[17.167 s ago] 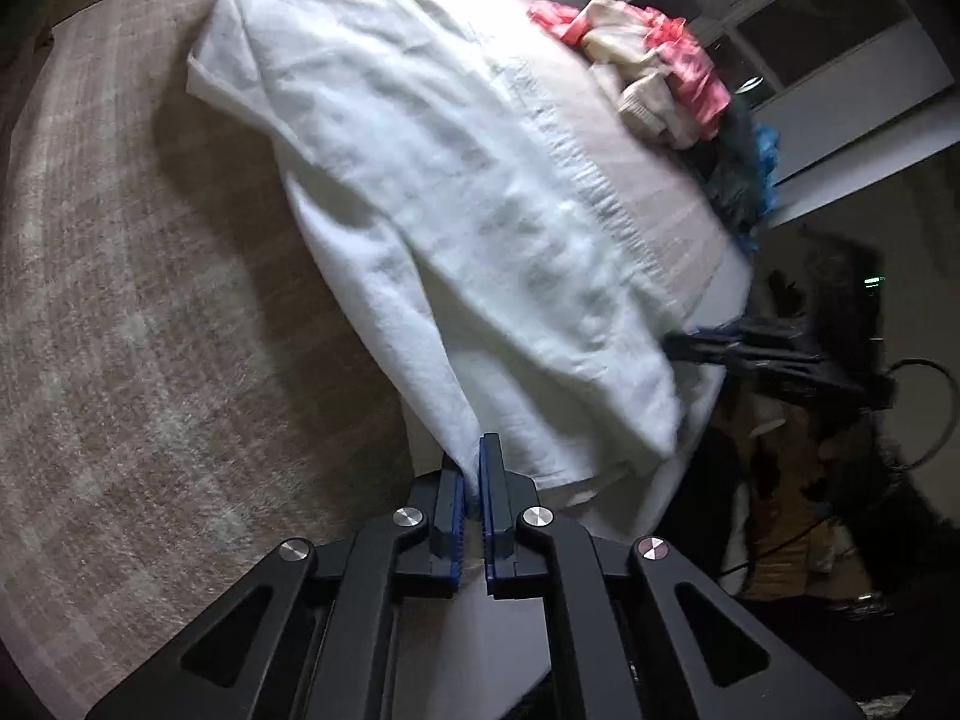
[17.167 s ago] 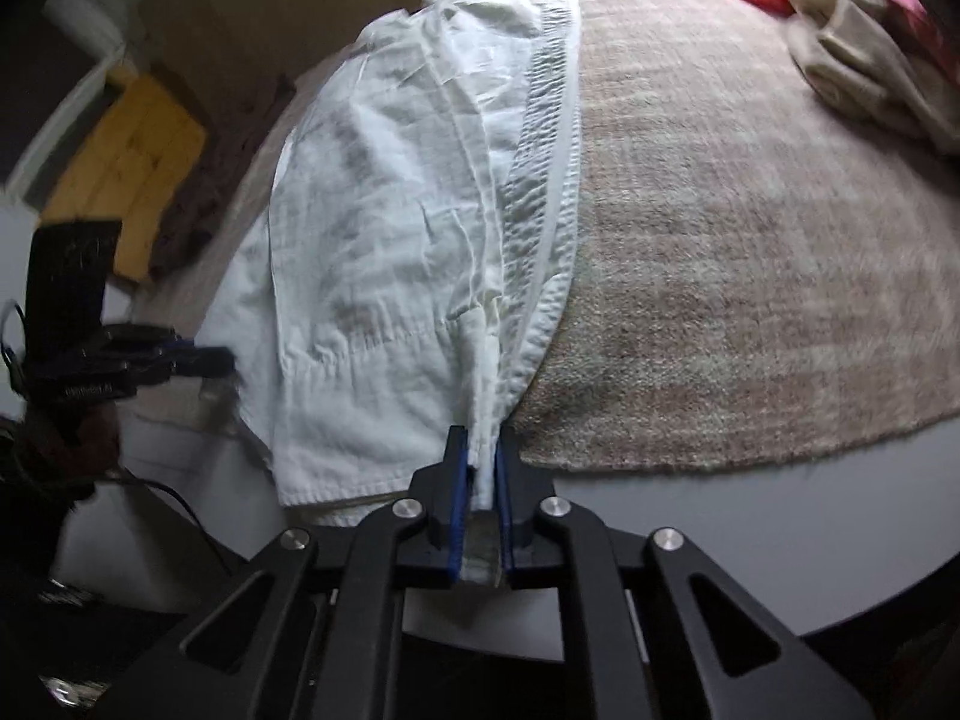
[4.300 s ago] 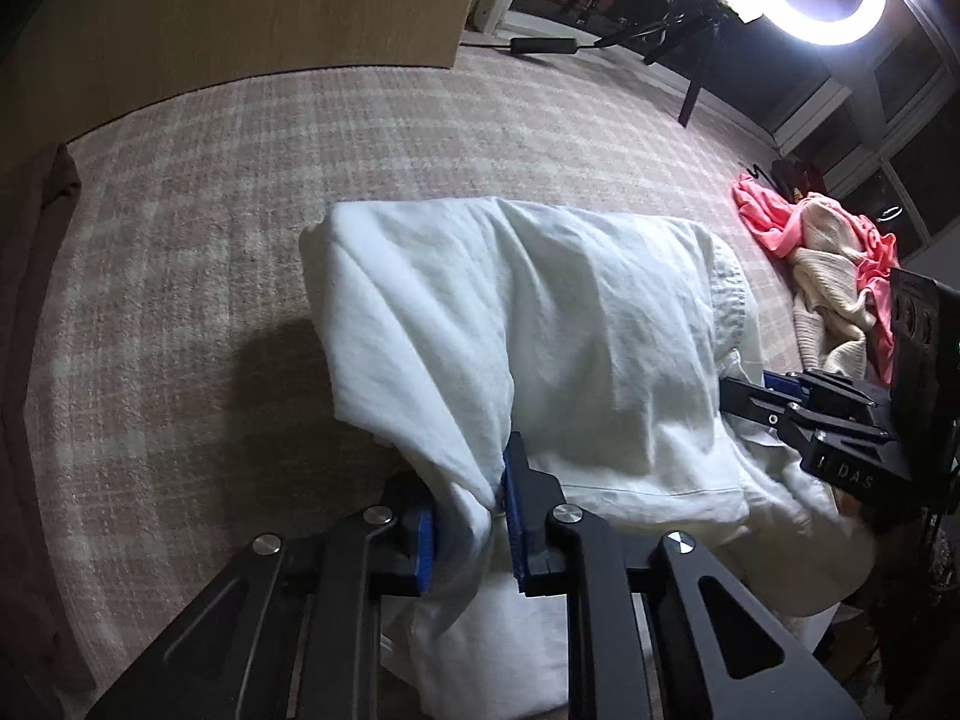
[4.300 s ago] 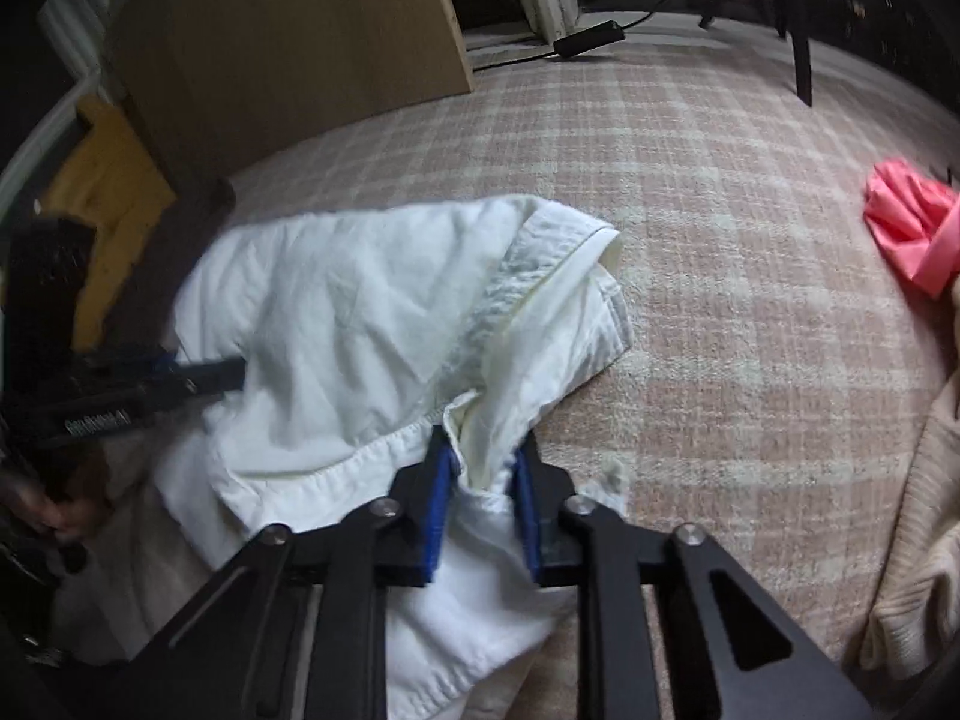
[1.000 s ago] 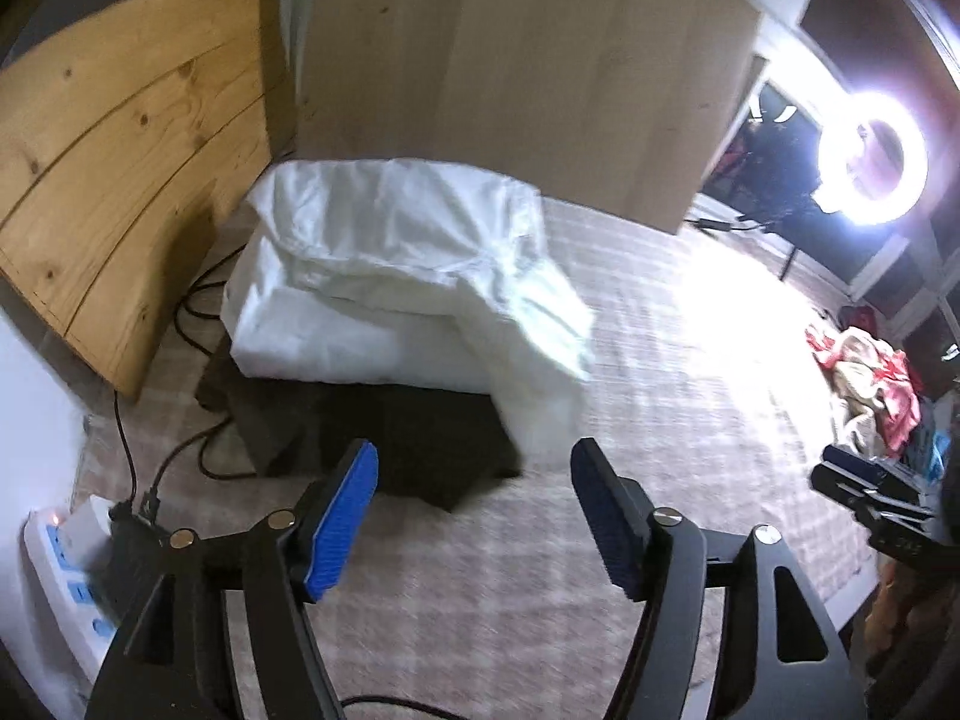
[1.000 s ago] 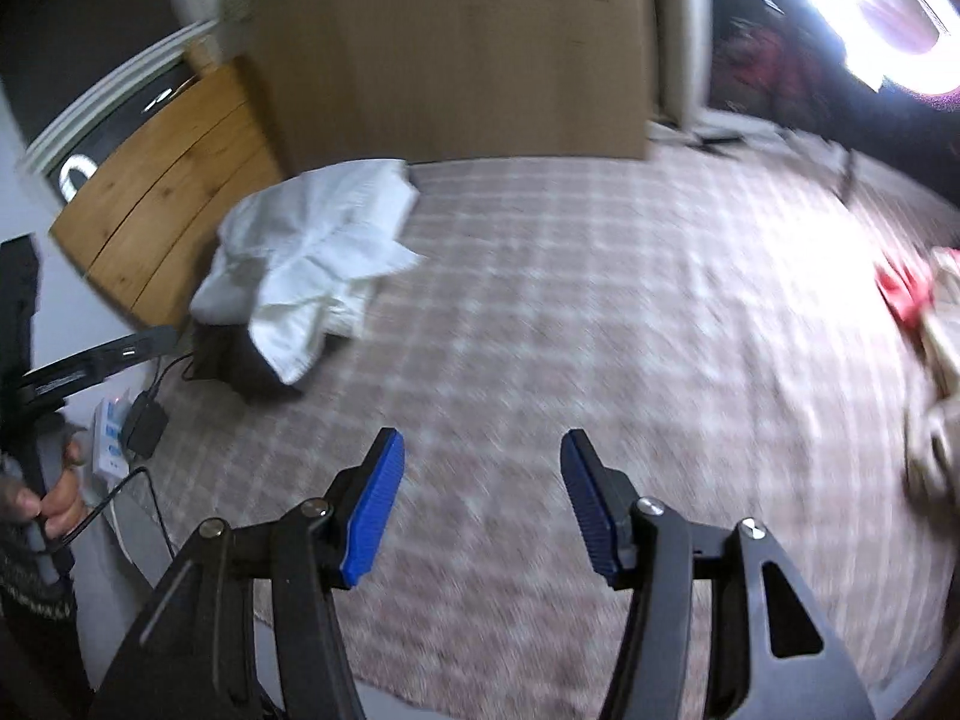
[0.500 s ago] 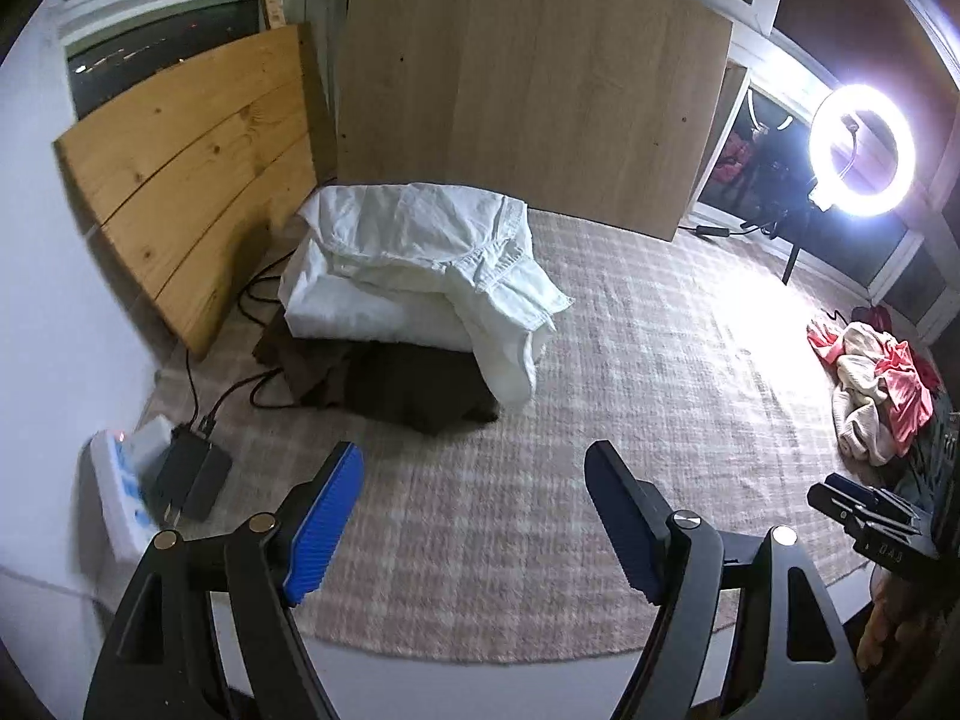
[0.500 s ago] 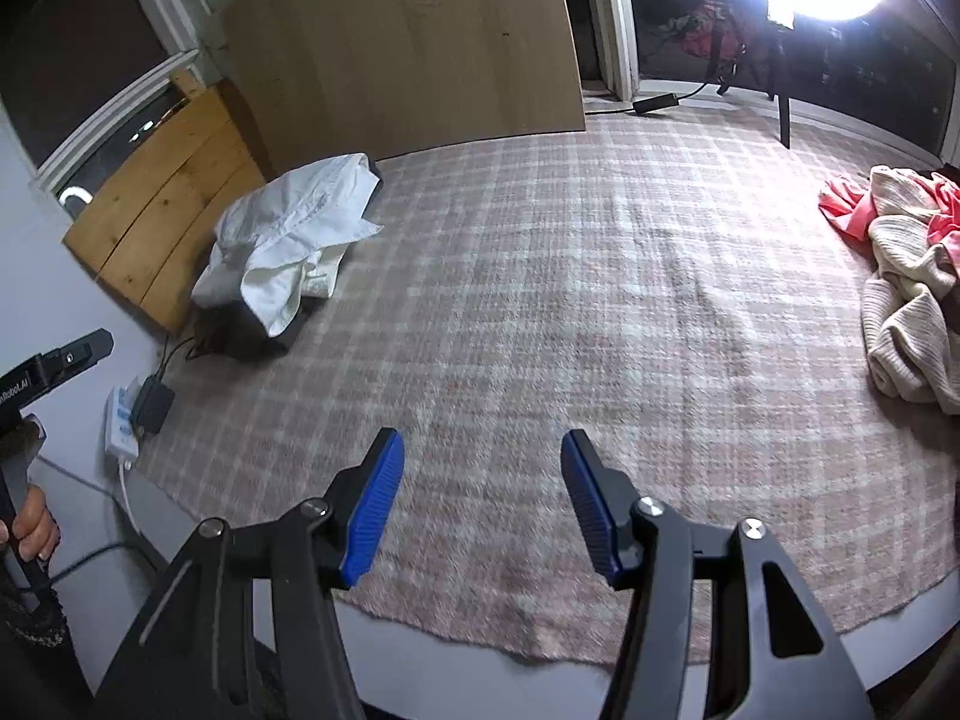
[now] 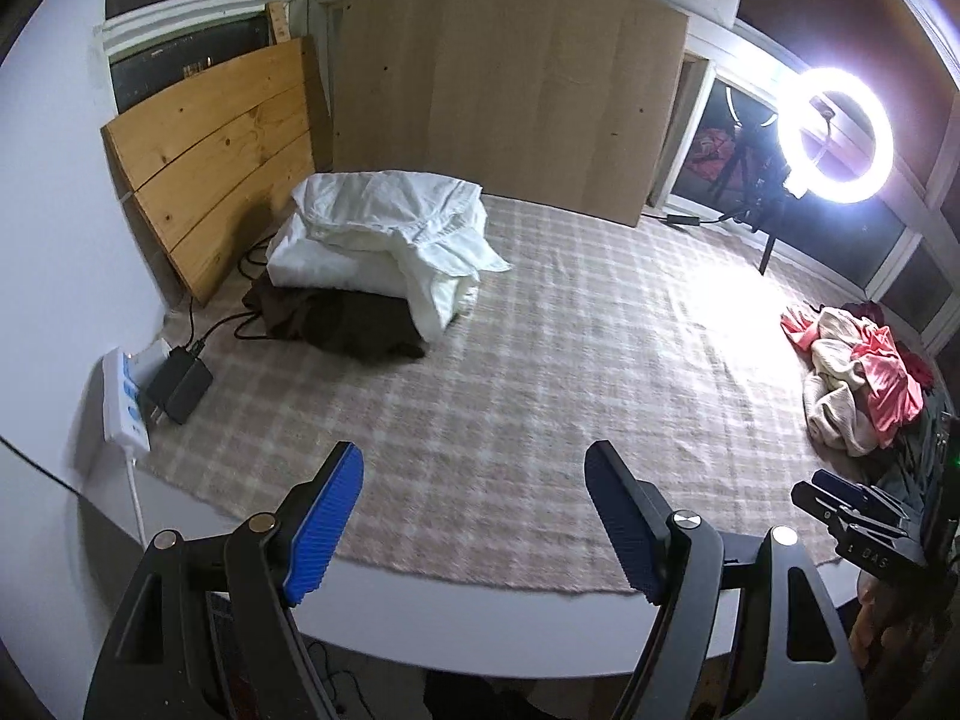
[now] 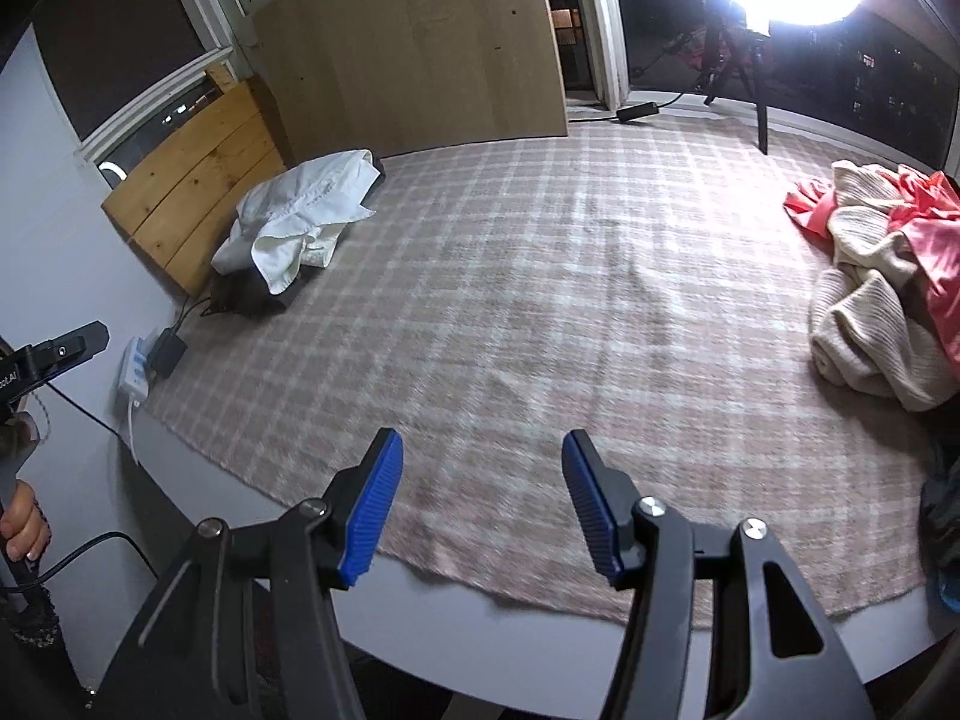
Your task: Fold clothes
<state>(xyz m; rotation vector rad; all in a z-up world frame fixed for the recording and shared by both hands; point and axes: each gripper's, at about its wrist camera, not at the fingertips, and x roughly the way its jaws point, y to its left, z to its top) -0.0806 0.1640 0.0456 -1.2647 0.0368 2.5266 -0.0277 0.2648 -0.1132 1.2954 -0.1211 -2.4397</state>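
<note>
A folded white shirt (image 9: 390, 240) lies on a dark garment (image 9: 348, 324) at the far left of the plaid cloth, by the wooden boards; the right wrist view shows the white shirt (image 10: 300, 216) too. A heap of unfolded clothes (image 9: 852, 366), cream and pink, sits at the right edge, and the clothes heap (image 10: 882, 282) also shows from the right wrist. My left gripper (image 9: 474, 516) hangs open over the table's front edge, holding nothing. My right gripper (image 10: 480, 498) is open and empty as well, above the front of the cloth.
A plaid cloth (image 9: 570, 360) covers the table. A white power strip (image 9: 123, 402) with a black adapter and cables lies at the left edge. Wooden boards (image 9: 210, 150) lean at the back left. A ring light (image 9: 834, 138) on a stand glows at the back right.
Both grippers have drawn back from the folded pile toward the table's front edge, still open. The white shirt stays on the dark garment at the far left.
</note>
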